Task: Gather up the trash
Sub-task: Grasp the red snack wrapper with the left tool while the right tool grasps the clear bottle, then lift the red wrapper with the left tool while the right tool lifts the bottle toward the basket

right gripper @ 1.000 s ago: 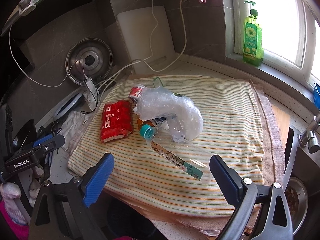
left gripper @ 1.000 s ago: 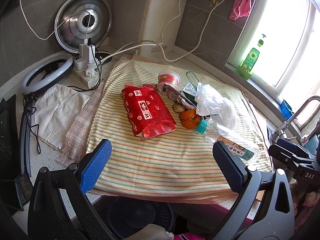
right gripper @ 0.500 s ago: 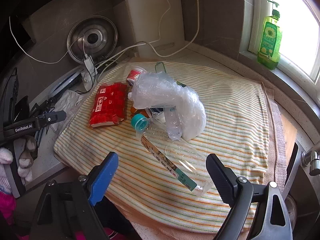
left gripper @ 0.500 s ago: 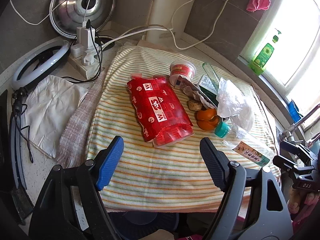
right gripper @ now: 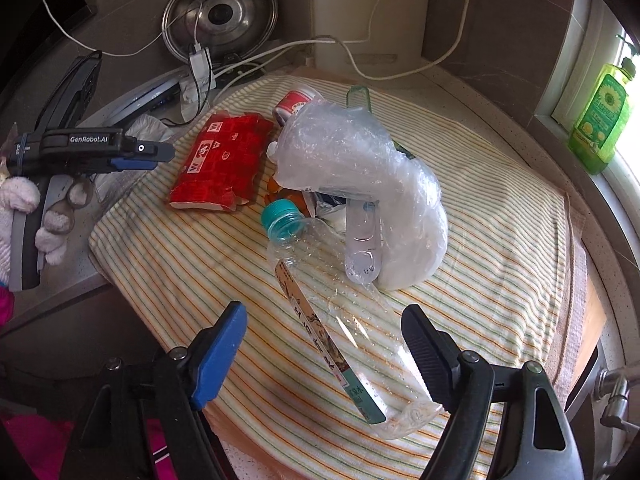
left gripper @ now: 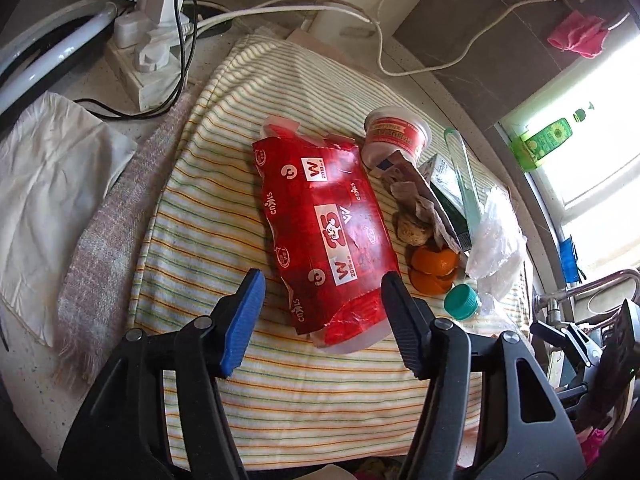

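Red snack bag [left gripper: 328, 236] lies flat on the striped cloth [left gripper: 208, 216], its near end between the spread left claw [left gripper: 320, 280]; right claw [right gripper: 324, 316], also spread, straddles the clear bottle [right gripper: 340, 316]: pinch low, at crumpled edge.

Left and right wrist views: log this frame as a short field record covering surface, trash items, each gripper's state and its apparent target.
surface: striped cloth on a kitchen counter
trash: red snack packet; clear plastic bottle with teal cap, lying down; crumpled plastic bag; yogurt cup; orange peel
left gripper: open, fingers straddling the packet's near end, not closed on it
right gripper: open, fingers either side of the bottle, not gripping
collected so far: nothing held
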`<move>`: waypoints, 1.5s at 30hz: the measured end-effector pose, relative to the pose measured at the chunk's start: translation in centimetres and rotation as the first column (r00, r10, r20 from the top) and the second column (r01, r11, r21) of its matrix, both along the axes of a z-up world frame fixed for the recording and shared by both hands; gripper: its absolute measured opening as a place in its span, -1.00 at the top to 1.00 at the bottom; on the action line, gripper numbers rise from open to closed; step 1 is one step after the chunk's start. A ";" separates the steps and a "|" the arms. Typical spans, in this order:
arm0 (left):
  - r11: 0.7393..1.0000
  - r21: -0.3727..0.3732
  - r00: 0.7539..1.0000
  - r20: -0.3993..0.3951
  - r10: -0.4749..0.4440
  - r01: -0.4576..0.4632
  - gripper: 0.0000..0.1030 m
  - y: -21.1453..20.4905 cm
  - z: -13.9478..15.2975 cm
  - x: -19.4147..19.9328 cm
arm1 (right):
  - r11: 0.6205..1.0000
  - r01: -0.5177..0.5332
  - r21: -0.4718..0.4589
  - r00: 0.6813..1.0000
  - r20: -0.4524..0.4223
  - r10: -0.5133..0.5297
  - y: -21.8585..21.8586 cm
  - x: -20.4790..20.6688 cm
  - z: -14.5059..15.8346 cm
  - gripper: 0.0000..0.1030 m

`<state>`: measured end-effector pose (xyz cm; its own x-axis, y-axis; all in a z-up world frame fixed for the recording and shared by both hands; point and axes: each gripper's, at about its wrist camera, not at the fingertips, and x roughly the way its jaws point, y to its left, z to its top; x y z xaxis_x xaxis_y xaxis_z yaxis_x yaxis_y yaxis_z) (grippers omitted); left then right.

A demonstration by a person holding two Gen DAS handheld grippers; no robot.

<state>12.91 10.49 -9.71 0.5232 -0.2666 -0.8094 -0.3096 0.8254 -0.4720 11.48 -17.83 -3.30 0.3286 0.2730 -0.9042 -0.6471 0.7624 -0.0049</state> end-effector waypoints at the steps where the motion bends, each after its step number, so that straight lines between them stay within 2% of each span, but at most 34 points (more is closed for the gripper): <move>1: 1.000 -0.014 1.000 -0.007 0.003 -0.003 -0.21 0.2 -0.4 0.3 | 1.000 -0.012 -0.010 1.000 -0.002 0.012 0.1 0.1 -0.1 -0.58; 7: 0.994 -0.109 0.999 -0.030 0.015 -0.018 -0.20 1.4 -2.4 1.9 | 0.997 -0.059 -0.058 0.998 -0.017 0.059 0.8 0.6 -1.0 -0.58; 10: 0.991 -0.133 0.999 -0.038 0.009 -0.014 -0.20 1.4 -3.1 2.7 | 0.993 -0.082 -0.084 0.997 -0.017 0.081 1.4 0.7 -1.4 -0.58; 14: 0.986 -0.168 0.998 -0.054 0.007 -0.016 -0.07 1.2 -4.3 3.8 | 0.986 -0.114 -0.124 0.993 -0.010 0.113 2.2 0.5 -2.1 -0.58; 19: 0.982 -0.191 0.999 -0.039 0.007 -0.014 0.01 0.6 -4.7 4.8 | 0.975 -0.133 -0.180 0.991 0.003 0.136 2.7 0.7 -2.8 -0.58; 23: 0.976 -0.215 1.000 -0.026 0.009 -0.014 0.24 0.2 -4.8 5.5 | 0.963 -0.147 -0.224 0.988 0.005 0.152 2.7 1.0 -3.5 -0.55; 28: 0.971 -0.239 1.000 0.015 0.011 -0.007 0.56 -0.9 -4.2 6.0 | 0.947 -0.155 -0.281 0.985 0.024 0.168 2.9 1.0 -4.0 -0.32; 31: 0.974 -0.228 0.999 0.034 0.001 0.006 0.69 -1.6 -3.6 5.8 | 0.949 -0.162 -0.270 0.985 0.016 0.173 2.8 0.9 -3.7 -0.28; 37: 0.981 -0.194 0.998 0.063 -0.008 0.020 0.76 -1.6 -2.4 4.2 | 0.968 -0.145 -0.207 0.989 -0.005 0.147 2.1 0.2 -3.2 -0.20; 45: 0.980 -0.197 0.996 0.090 0.026 -0.008 0.80 -0.2 -1.8 0.1 | 0.991 -0.099 -0.095 0.995 -0.030 0.097 1.3 -1.1 -2.2 -0.15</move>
